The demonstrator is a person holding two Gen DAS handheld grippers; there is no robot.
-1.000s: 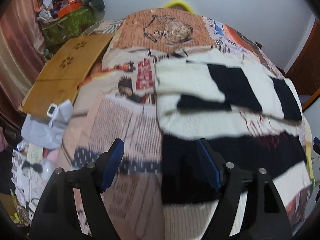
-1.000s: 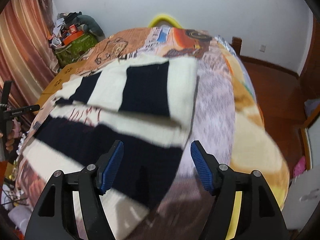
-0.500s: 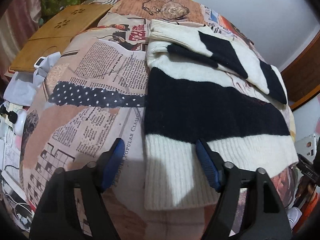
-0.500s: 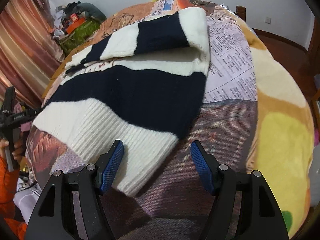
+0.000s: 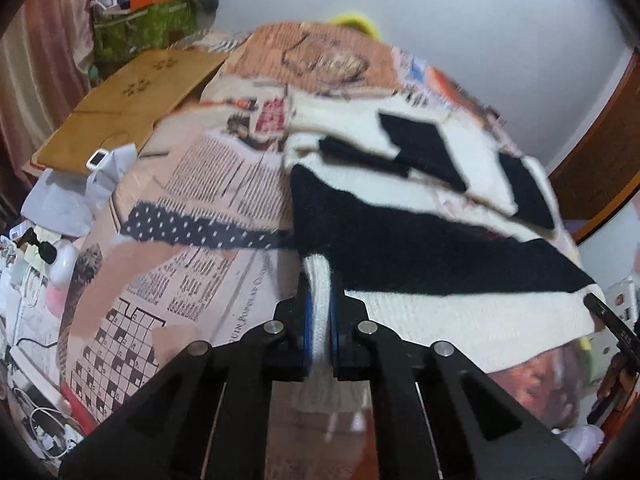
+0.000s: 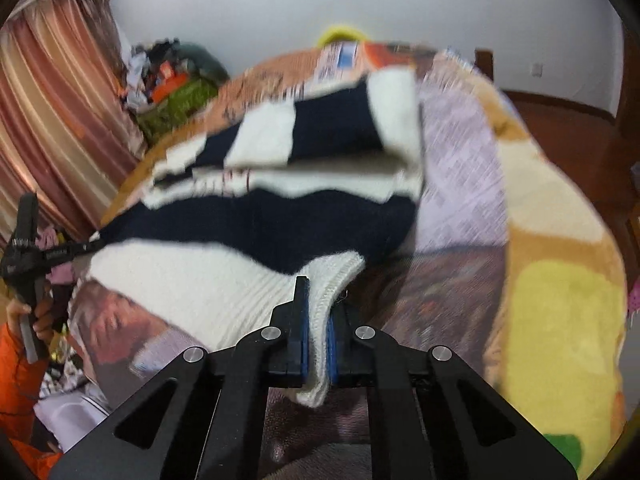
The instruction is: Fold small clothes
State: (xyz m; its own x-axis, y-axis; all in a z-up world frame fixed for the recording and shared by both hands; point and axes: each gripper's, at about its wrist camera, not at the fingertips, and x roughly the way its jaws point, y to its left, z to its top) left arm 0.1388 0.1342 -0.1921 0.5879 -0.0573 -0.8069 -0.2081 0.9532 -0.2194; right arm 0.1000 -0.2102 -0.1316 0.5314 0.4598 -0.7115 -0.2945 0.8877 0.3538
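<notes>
A black-and-white striped knit sweater (image 5: 420, 236) lies spread on the bed, its sleeves folded across the far part. My left gripper (image 5: 319, 320) is shut on the left corner of its white ribbed hem. My right gripper (image 6: 318, 332) is shut on the right corner of the same hem, where the sweater (image 6: 280, 216) bunches up between the blue pads. The hem edge is lifted slightly off the bed between the two grippers. The left gripper also shows at the left edge of the right wrist view (image 6: 32, 248), held by a hand.
The bed carries a newspaper-print cover (image 5: 192, 208) and a yellow and brown blanket (image 6: 560, 280). A wooden board (image 5: 132, 100) lies at the bed's far left. Cluttered bags (image 5: 148, 20) stand by the striped curtain (image 6: 60, 120). Cables and small items (image 5: 28, 280) lie beside the bed.
Both grippers were open above the sweater's hem. Each has now closed on a hem corner and the hem has begun to rise.
</notes>
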